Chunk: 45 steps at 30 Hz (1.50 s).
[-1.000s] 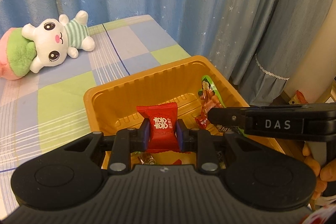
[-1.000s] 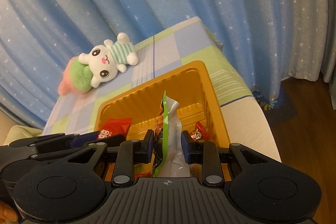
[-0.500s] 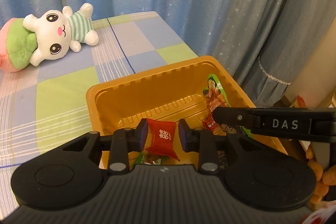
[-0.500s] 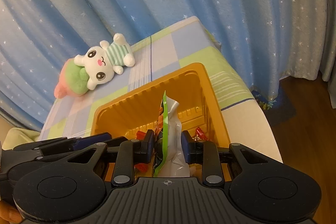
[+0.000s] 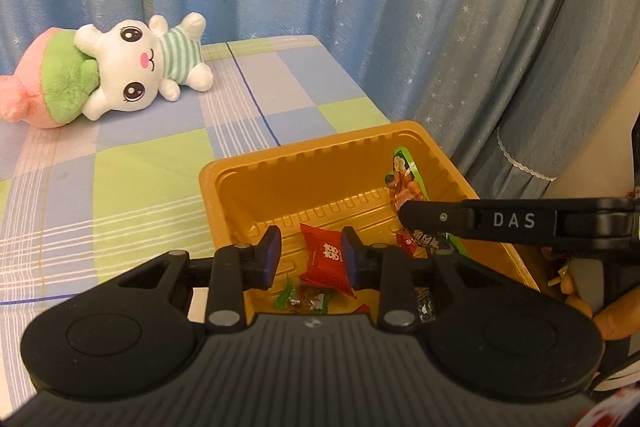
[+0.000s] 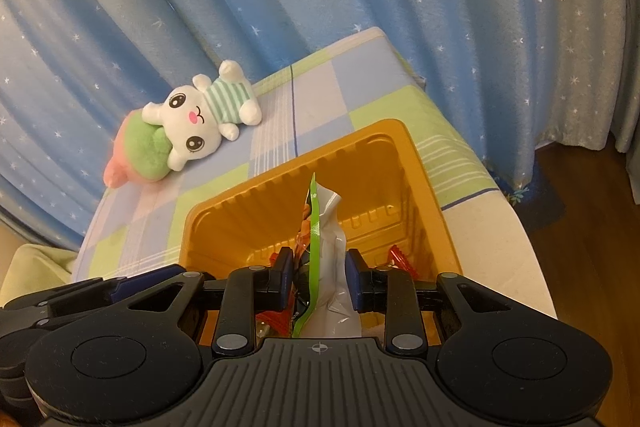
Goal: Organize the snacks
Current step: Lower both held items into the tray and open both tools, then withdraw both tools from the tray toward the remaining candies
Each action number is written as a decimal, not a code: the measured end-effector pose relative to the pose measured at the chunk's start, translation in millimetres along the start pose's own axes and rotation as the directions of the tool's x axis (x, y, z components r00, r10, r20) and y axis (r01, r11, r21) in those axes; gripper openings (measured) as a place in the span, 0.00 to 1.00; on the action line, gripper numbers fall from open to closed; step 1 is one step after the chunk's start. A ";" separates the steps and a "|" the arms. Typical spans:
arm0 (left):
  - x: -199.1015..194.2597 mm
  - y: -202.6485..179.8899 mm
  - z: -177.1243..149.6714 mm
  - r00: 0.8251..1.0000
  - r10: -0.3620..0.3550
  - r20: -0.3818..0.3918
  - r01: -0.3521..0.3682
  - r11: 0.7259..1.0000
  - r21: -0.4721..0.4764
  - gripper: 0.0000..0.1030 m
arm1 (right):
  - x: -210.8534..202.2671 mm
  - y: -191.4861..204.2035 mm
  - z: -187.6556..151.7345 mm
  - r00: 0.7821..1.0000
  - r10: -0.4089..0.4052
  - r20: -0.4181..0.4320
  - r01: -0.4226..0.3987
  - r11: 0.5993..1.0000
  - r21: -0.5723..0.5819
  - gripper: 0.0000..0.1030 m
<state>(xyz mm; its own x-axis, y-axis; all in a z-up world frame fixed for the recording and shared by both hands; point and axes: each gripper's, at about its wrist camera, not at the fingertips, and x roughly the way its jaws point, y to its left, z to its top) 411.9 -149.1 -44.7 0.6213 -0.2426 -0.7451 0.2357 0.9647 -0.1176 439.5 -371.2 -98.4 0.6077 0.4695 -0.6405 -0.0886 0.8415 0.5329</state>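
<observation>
left wrist: red candy point(image 5: 326, 259) lies between left tool point(image 5: 310, 255) jaws.

Left gripper point(image 5: 310, 258): black ribbed body, round caps, silver screws, blue pads. Right gripper point(image 6: 318, 281): identical, marked "DAS".

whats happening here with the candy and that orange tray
A person with a gripper in each hand is sorting snacks into an orange tray on a checked cloth. The left gripper has just been opening its jaws; the red candy lies loose between them, down in the tray among other sweets. The right gripper is shut on a green and silver snack packet, held upright over the tray. A plush bunny lies further back.
</observation>
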 end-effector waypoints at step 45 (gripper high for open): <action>-144.2 -1.9 -82.7 0.994 0.059 0.094 -0.052 0.996 -0.075 0.67 | -123.8 17.4 -69.6 0.996 -0.032 0.083 0.031 0.999 0.014 0.85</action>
<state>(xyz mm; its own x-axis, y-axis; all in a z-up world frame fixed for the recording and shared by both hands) 260.0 -107.5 8.7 0.7014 -0.1937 -0.6859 0.1462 0.9810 -0.1275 307.8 -396.1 -48.4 0.6736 0.4186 -0.6091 -0.0586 0.8518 0.5206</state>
